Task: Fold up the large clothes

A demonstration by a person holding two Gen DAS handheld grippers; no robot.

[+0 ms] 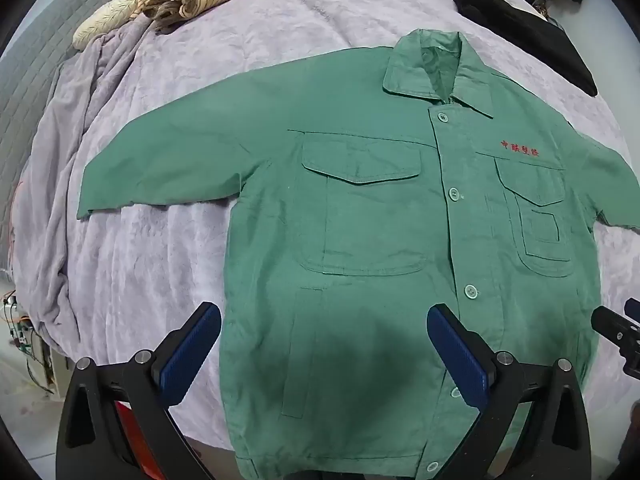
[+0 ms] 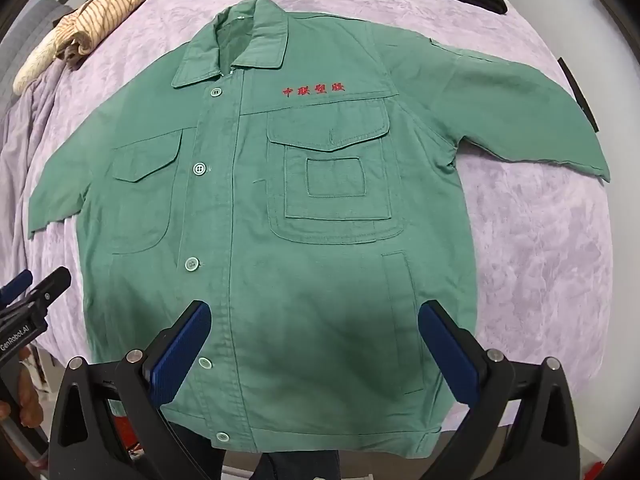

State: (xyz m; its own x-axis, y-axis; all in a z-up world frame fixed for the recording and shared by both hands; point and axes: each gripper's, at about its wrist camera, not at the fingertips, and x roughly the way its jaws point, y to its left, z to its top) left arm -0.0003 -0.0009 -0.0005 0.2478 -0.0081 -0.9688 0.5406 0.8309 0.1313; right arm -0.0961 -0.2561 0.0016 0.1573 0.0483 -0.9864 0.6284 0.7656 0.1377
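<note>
The jacket [image 2: 304, 240] is made of matt woven cloth. A plush, fleecy blanket [image 2: 540, 240] is spread underneath.

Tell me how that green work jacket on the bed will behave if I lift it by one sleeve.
The green jacket will probably drape and hang limp: it lies flat and follows the lilac bedcover. Its layered pockets and buttoned front suggest fairly thick cloth, so likely heavier than a shirt. Lifted by one sleeve, the rest would probably trail and drag on the plush cover.
</note>
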